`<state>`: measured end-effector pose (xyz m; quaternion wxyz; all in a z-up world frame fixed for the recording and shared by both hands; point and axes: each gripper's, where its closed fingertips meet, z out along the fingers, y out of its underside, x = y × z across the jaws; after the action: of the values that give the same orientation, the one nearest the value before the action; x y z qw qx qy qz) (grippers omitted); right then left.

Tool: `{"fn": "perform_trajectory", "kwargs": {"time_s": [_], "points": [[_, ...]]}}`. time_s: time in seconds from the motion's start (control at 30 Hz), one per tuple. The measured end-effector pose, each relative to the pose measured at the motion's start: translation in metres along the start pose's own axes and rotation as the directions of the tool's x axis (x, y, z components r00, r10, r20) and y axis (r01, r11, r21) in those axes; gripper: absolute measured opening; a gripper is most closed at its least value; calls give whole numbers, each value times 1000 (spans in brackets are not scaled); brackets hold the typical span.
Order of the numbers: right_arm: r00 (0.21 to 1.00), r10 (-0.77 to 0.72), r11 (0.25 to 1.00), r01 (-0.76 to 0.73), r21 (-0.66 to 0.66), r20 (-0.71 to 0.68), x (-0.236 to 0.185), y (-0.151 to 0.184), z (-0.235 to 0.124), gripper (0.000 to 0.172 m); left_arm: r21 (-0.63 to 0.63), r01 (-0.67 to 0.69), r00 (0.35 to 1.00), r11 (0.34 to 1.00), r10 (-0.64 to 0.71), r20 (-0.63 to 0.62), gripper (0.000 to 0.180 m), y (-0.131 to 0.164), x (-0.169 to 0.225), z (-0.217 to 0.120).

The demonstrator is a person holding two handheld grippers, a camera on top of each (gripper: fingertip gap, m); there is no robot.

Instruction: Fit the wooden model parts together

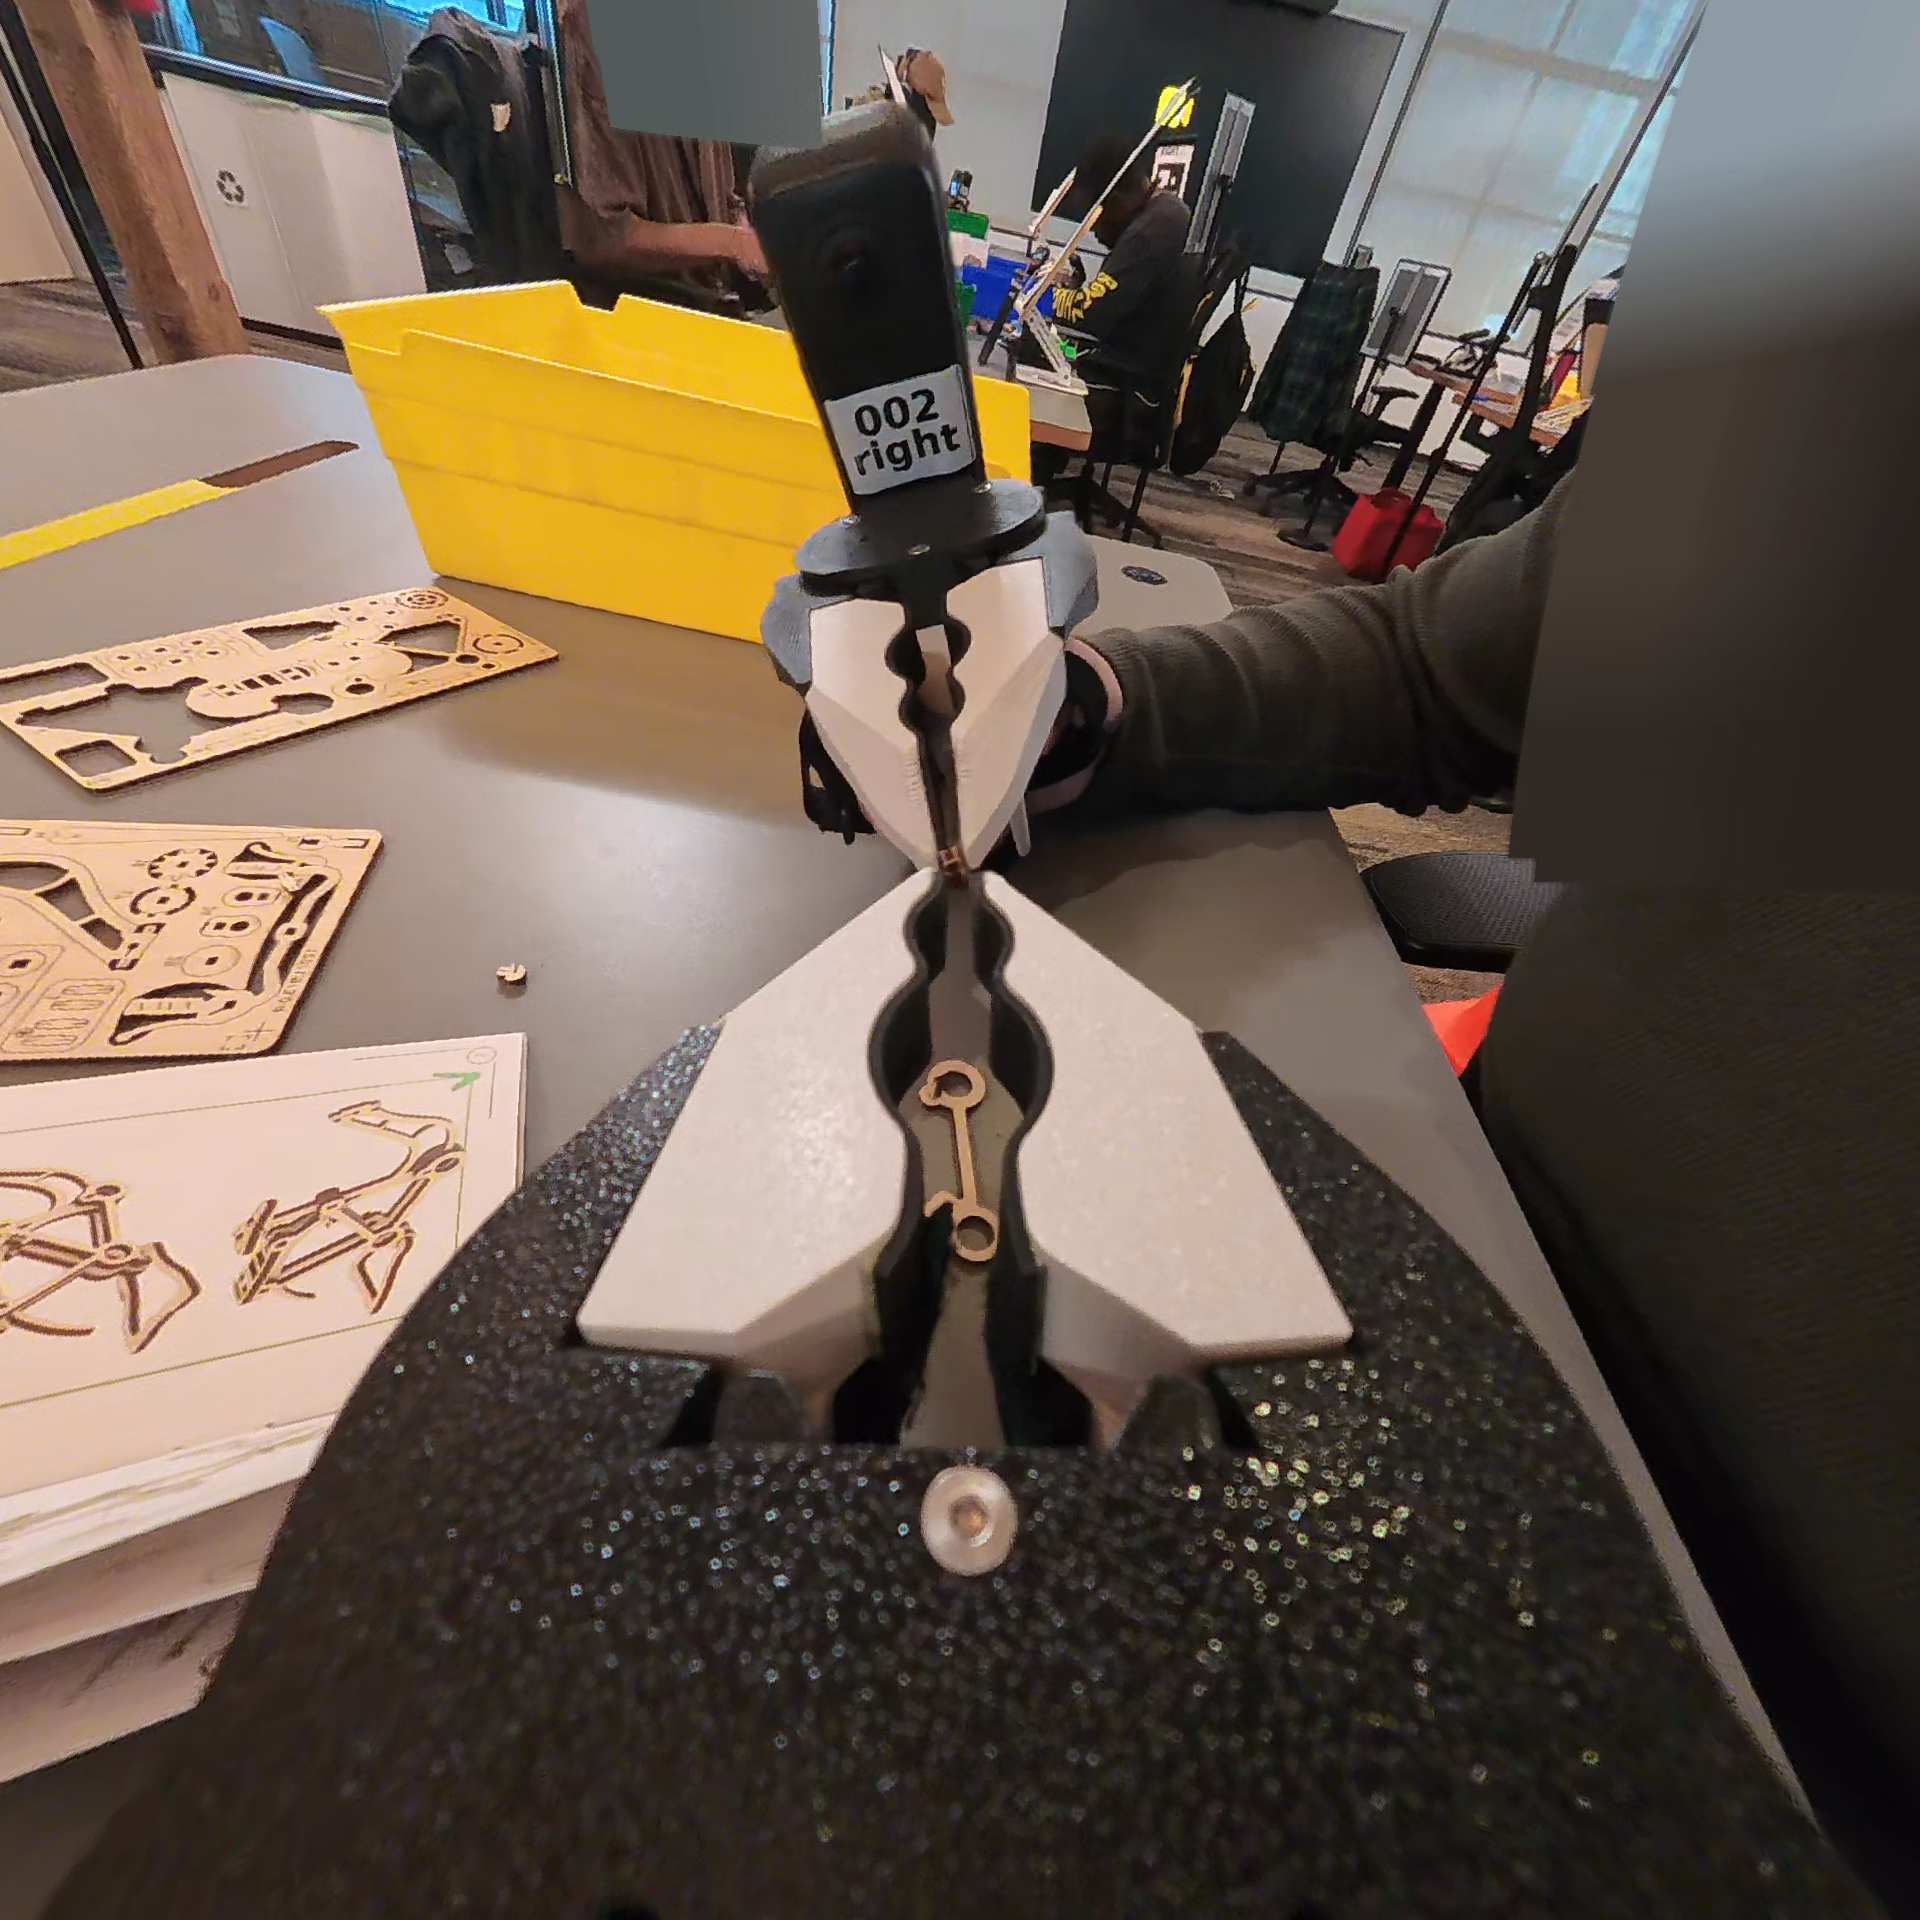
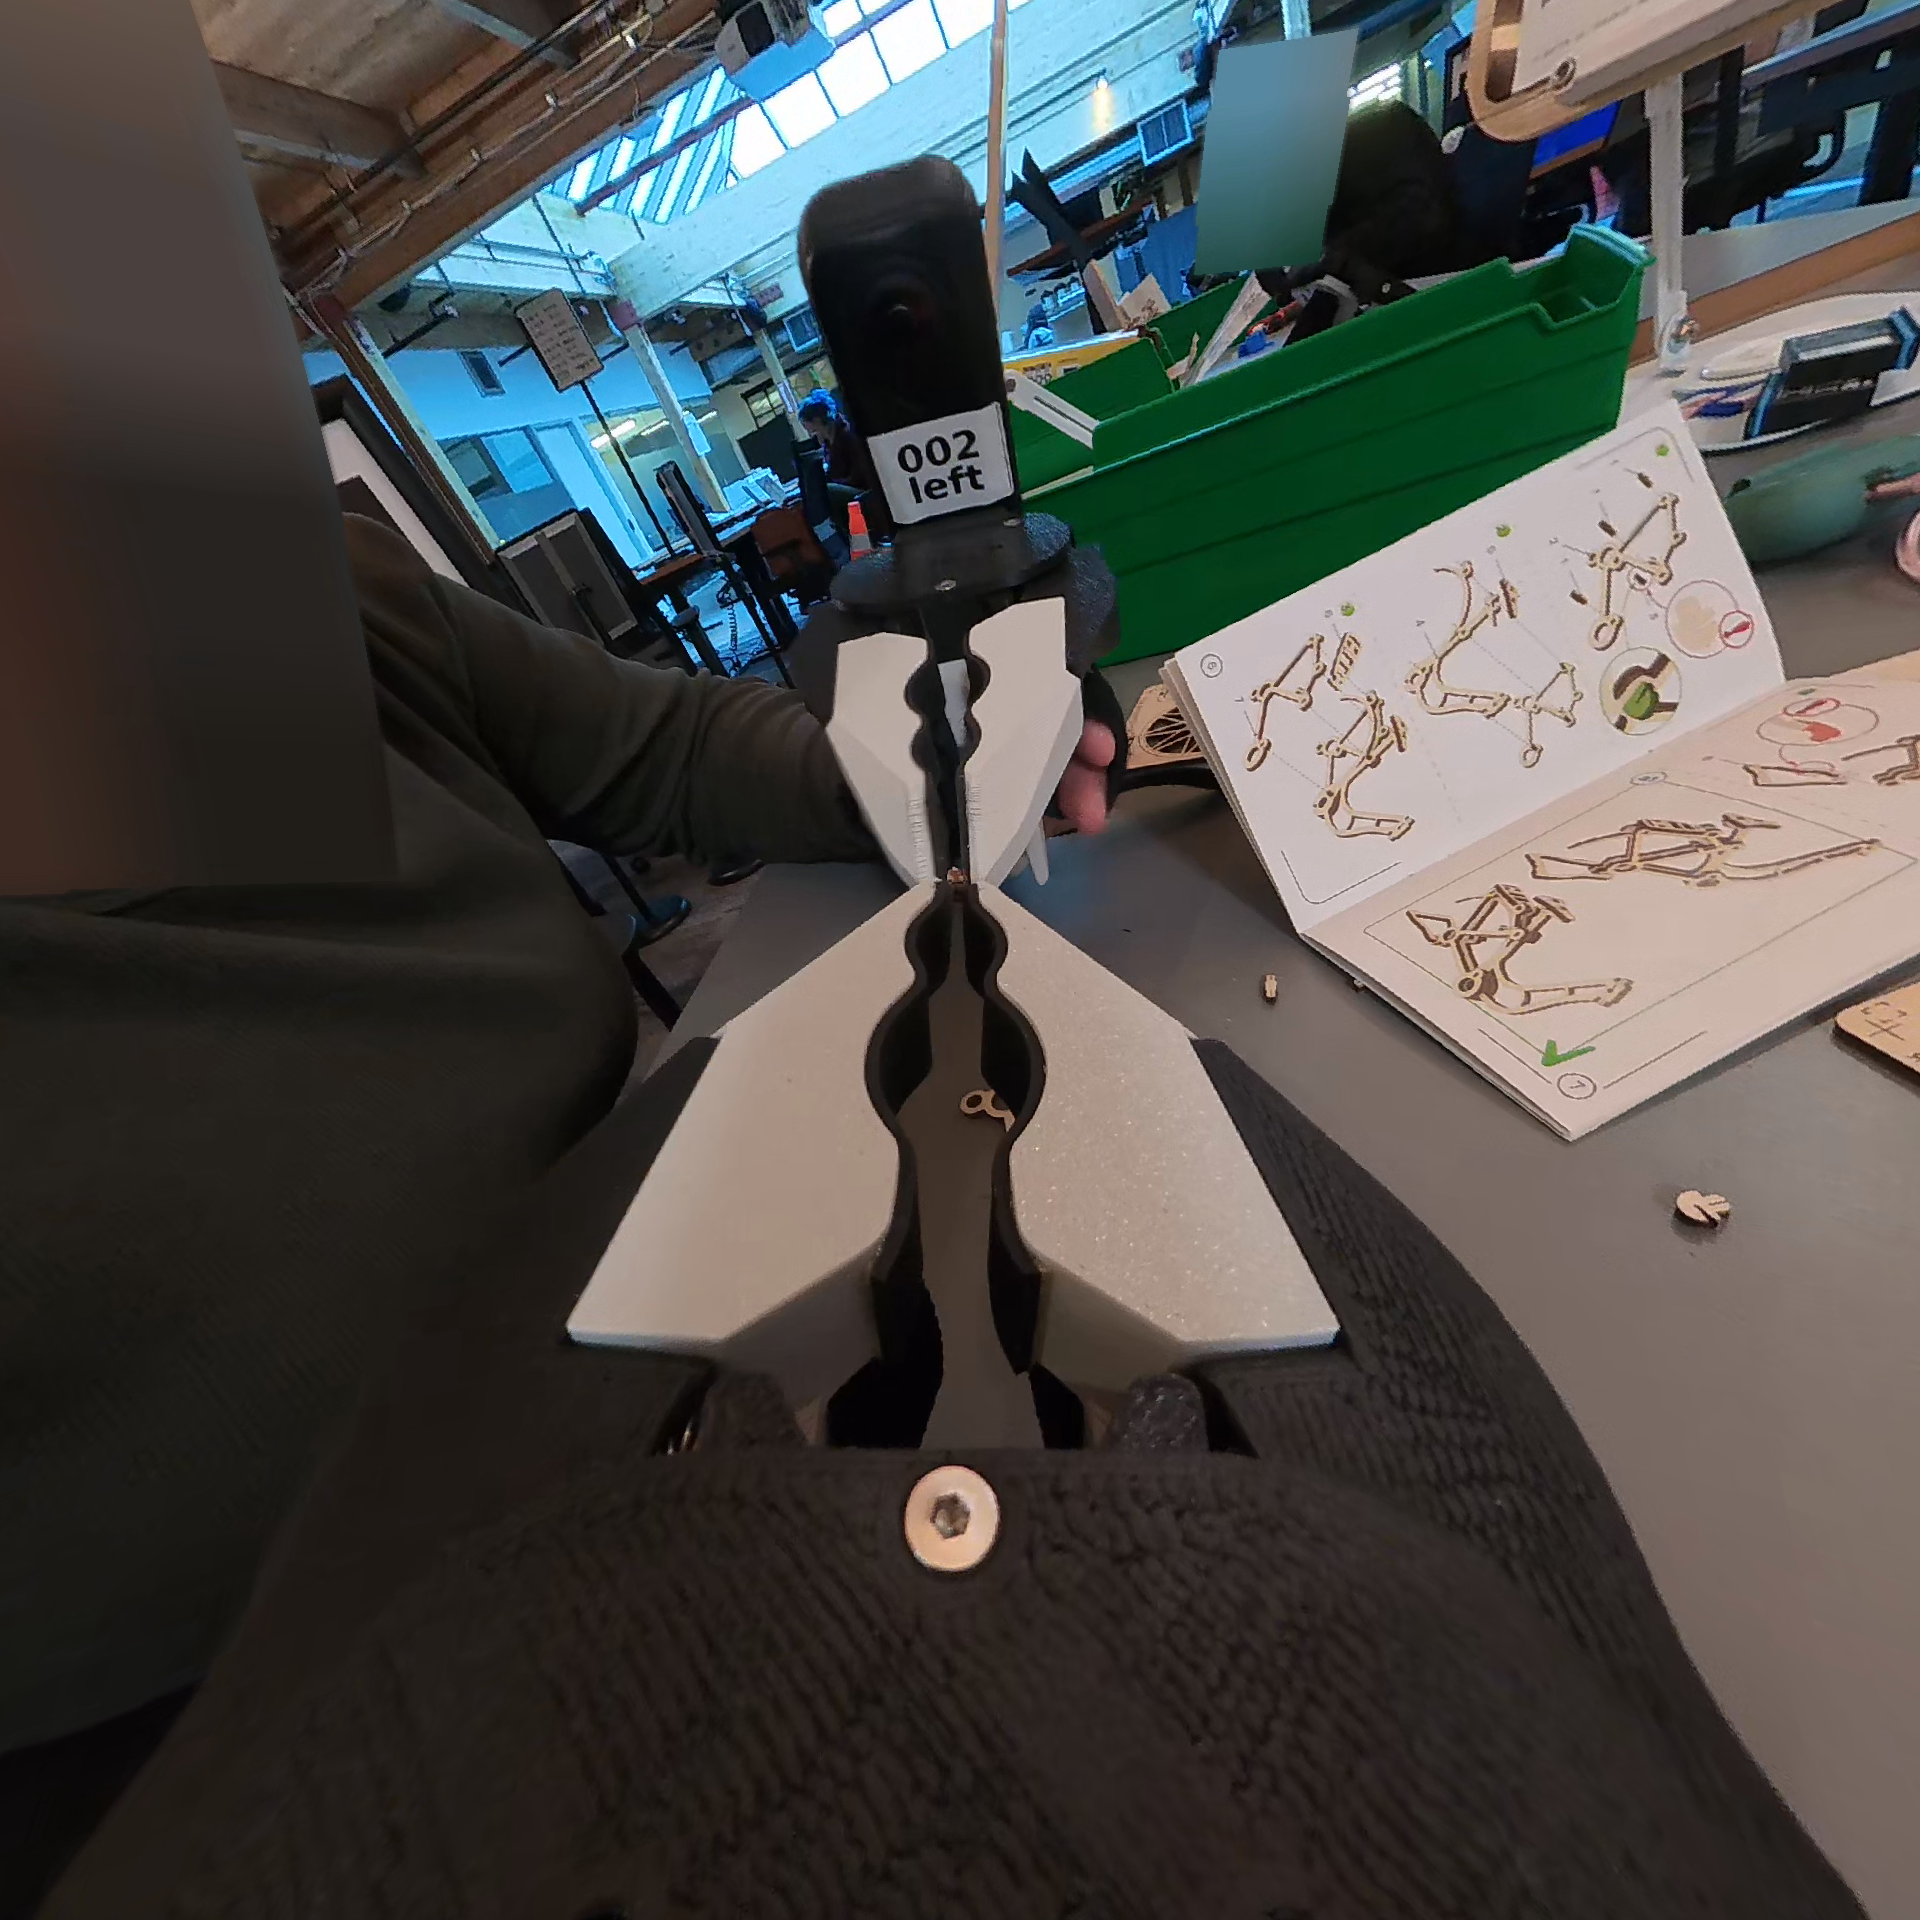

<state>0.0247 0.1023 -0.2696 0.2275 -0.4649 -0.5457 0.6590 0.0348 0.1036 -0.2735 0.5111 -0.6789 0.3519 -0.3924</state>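
On the grey table [image 1: 644, 790], taking the two meeting gripper tips as the landmark, the punched wooden sheets [image 1: 260, 675] lie far to the left of them in the left wrist view, with a second sheet [image 1: 156, 935] nearer the camera and an open instruction booklet [image 1: 260, 1195] below that. A yellow bin [image 1: 582, 436] stands behind and left of the tips, and a tiny loose wooden disc [image 1: 510, 974] rests on the table between the sheets and the tips. At the landmark itself, the left gripper [image 1: 954, 881] and the right gripper [image 1: 951, 844] face each other tip to tip. Both have their jaws drawn together, and a small brown wooden piece [image 1: 952, 859] sits pinched right where the tips meet; the right gripper's fingertips [image 1: 928, 821] clearly press on it, while it is hard to tell whether the left one clamps the same piece or a mating one. Below the tips, seen through the left gripper's fingers, a slim wooden link with two ring ends [image 1: 961, 1158] lies flat on the table. To the right of the tips, a dark sleeve [image 1: 1299, 707] reaches in from the table's edge.
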Motion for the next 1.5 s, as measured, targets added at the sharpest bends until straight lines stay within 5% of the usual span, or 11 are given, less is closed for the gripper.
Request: {"fn": "perform_trajectory", "kwargs": {"time_s": [0.53, 1.17, 1.5], "points": [[999, -41, 999, 41, 6, -20, -1, -2, 0, 0, -5, -132, 989, 991, 132, 68, 1, -1, 0, 0], [997, -15, 994, 23, 107, -71, 7, -13, -3, 3, 196, 204, 979, 959, -201, -40, 0, -22, -12, -14], [998, 5, 988, 4, 155, -61, 4, -20, -3, 4, 195, 248, 968, 949, -237, -78, 0, -21, -9, -12]]}}
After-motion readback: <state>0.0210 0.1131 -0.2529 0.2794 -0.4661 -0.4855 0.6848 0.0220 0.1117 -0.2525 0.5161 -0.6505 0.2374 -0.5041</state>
